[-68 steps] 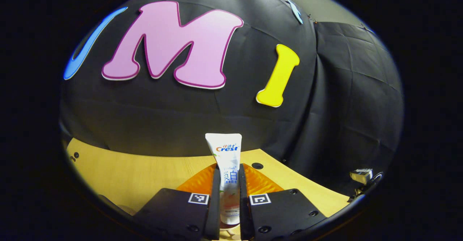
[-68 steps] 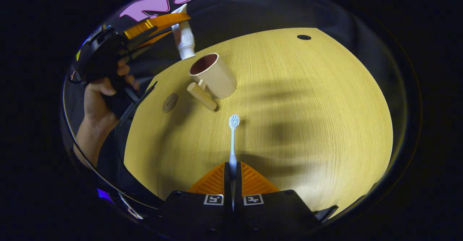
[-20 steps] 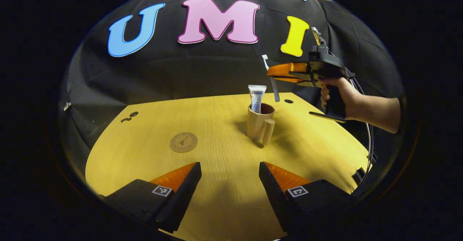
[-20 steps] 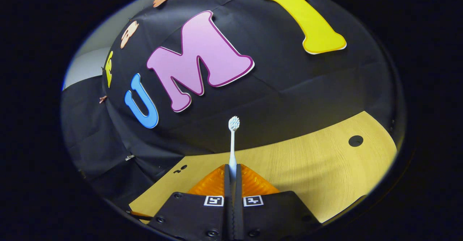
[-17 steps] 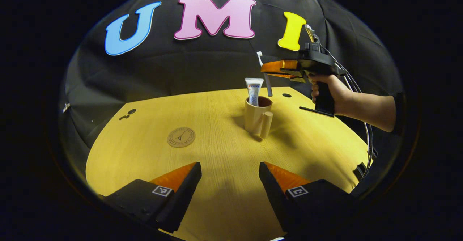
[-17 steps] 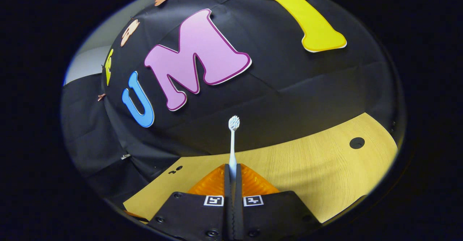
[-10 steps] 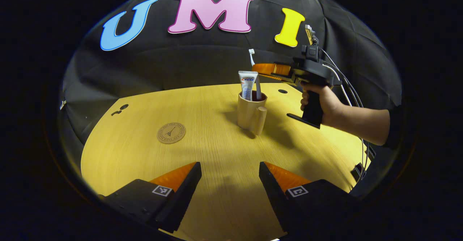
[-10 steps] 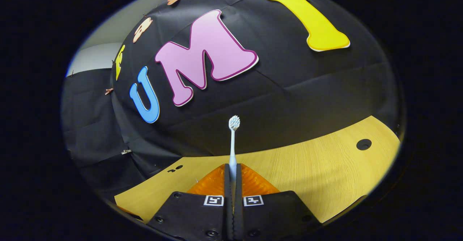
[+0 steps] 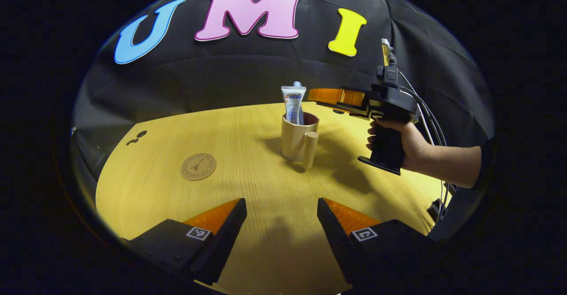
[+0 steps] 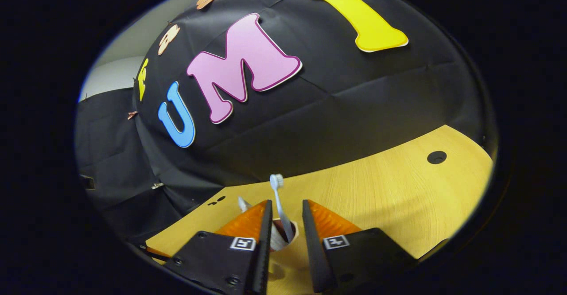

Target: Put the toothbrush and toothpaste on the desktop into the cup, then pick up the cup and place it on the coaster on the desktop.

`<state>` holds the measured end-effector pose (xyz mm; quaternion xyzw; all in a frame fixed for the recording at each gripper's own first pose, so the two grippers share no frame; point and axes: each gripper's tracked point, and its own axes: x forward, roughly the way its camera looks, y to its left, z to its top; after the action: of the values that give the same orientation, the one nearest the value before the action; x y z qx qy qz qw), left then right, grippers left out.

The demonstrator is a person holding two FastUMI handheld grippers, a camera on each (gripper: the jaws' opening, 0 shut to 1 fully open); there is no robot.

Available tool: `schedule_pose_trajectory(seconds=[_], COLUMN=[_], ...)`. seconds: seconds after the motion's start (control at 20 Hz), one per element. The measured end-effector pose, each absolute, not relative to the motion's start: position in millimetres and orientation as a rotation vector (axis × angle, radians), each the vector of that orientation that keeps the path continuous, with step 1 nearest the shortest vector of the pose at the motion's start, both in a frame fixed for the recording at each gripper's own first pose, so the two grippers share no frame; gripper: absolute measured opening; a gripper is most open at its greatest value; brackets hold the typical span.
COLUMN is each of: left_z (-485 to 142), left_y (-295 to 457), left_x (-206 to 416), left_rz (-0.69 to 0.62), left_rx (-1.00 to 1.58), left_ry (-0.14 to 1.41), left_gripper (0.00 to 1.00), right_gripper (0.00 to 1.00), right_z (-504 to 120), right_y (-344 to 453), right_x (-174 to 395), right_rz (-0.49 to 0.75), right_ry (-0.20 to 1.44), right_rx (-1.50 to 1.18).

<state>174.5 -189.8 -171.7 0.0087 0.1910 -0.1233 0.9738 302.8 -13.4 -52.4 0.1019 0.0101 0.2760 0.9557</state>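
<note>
- Left gripper view: low over the near edge of the desk (image 9: pixel 248 250), facing the far wall, cup (image 9: pixel 296 142) mid-distance.
- Right gripper view: from the right, very close above the cup (image 10: pixel 290 233), facing the wall.
- Shared: cup, desk (image 10: pixel 390 206), wall.

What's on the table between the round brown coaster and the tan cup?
Nothing. In the left gripper view, only bare yellow wooden table lies between the round brown coaster and the tan cup.
</note>
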Motion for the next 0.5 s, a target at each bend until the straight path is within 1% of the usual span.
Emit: schedule_pose_trajectory(seconds=[0.05, 0.1, 0.15, 0.2, 0.25, 0.3, 0.35, 0.5], left_z=[-171, -170, -169, -168, -169, -170, -170, -168], left_y=[-190, -190, -189, -188, -187, -185, -184, -176], left_x=[174, 172, 171, 169, 168, 165, 163, 157], left_rz=[-0.249, -0.247, -0.243, -0.236, -0.227, -0.219, -0.211, -0.180], left_rx=[0.019, 0.019, 0.017, 0.014, 0.007, -0.003, -0.010, -0.017], left_ry=[0.383, 0.380, 0.374, 0.368, 0.366, 0.366, 0.363, 0.353], left_gripper=[0.99, 0.99, 0.99, 0.99, 0.99, 0.99, 0.99, 1.00], right_gripper=[0.46, 0.46, 0.58, 0.66, 0.71, 0.86, 0.97, 0.98], right_z=[-52, -51, -50, -50, -50, -51, -52, -52], right_y=[-14, -12, -9, -8, -4, 0, 5, 8], right_x=[298, 290, 285, 278, 273, 268, 265, 257], right_rz=[0.557, 0.559, 0.560, 0.561, 0.563, 0.563, 0.568, 0.537], right_ry=[0.030, 0.040, 0.054, 0.077, 0.099, 0.125, 0.142, 0.194], right_rx=[0.195, 0.186, 0.181, 0.178, 0.176, 0.168, 0.151, 0.071])
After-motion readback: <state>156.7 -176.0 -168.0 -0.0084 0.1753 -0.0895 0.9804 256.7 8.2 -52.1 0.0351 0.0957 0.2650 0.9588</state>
